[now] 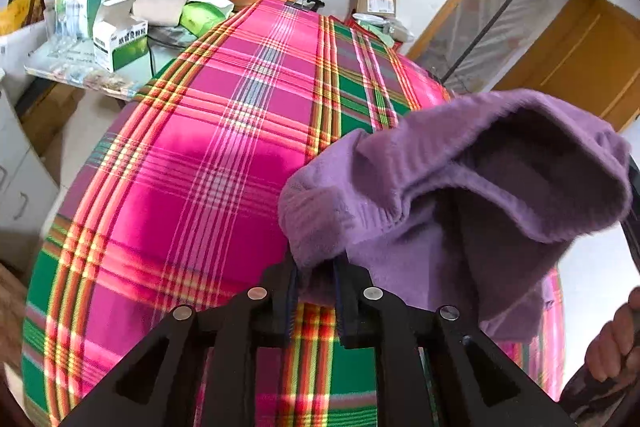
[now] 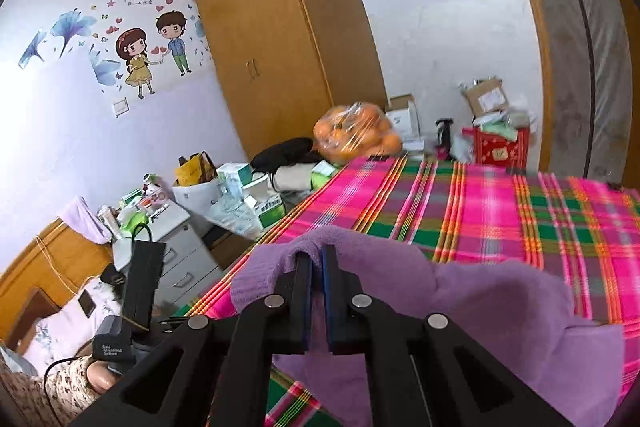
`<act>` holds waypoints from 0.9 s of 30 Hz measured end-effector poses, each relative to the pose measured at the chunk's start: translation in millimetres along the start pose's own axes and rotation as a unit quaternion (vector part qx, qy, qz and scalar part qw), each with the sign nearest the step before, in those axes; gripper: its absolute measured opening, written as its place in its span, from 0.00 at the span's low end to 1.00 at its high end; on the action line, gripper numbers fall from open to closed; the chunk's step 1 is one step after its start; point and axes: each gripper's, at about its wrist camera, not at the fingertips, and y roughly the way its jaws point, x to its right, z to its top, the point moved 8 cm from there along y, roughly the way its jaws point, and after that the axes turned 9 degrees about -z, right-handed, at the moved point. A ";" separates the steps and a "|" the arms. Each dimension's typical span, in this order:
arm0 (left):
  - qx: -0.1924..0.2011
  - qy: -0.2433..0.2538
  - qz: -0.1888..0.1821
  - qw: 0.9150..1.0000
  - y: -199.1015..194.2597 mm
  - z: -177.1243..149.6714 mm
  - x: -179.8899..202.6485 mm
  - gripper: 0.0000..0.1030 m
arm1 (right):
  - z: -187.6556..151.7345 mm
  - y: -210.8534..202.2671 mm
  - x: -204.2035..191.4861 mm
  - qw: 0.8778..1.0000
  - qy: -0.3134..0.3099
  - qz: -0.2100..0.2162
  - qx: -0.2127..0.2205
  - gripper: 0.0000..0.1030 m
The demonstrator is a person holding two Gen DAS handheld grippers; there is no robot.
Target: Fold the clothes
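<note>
Both grippers hold the purple garment (image 1: 460,195) above the plaid counter (image 1: 192,155). The left gripper (image 1: 316,267) pinches its edge between nearly closed jaws; the right gripper (image 2: 316,253) clamps a fold tight. Beyond the jaws lies a bag of oranges (image 2: 356,135).

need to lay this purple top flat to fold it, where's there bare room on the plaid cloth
The pink and green plaid cloth is bare from the purple garment out to its far end and side edge. It gets crowded past that end: a bag of oranges, a red box and the medicine boxes beside the cloth.
</note>
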 end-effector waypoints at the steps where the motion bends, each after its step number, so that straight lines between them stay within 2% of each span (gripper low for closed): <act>1: 0.002 0.002 0.002 1.000 -2.0 -1.5 0.8 0.15 | -2.1 2.6 -0.2 1.000 0.001 0.001 -0.004 0.05; 2: 0.003 0.003 -0.006 1.000 -5.1 -2.9 4.1 0.15 | -4.3 4.8 0.1 1.000 0.002 0.001 -0.008 0.05; 4: 0.003 0.007 -0.025 1.000 -11.8 -5.8 12.1 0.29 | -7.7 7.9 0.4 1.000 0.006 0.005 -0.014 0.05; 5: 0.003 0.009 -0.035 0.999 -15.2 -7.2 16.1 0.32 | -9.6 8.8 1.7 1.000 0.011 0.007 -0.019 0.05; 9: 0.007 0.028 -0.068 0.997 -27.6 -15.3 37.8 0.37 | -13.8 13.7 4.8 0.999 0.032 0.025 -0.032 0.05; 14: -0.013 0.071 -0.091 0.993 -26.2 -29.8 70.7 0.42 | -17.8 15.3 5.2 0.997 0.045 0.042 -0.043 0.05; 20: -0.026 0.092 -0.084 0.992 -0.8 -25.5 97.3 0.44 | -19.3 11.0 0.5 0.996 0.049 0.057 -0.052 0.05; 24: -0.030 0.110 -0.057 0.992 12.6 -19.5 103.7 0.44 | -23.7 10.6 2.8 0.993 0.058 0.074 -0.066 0.05; 27: -0.029 0.105 -0.065 0.992 19.3 -16.9 109.3 0.44 | -25.6 10.0 5.4 0.992 0.065 0.083 -0.069 0.05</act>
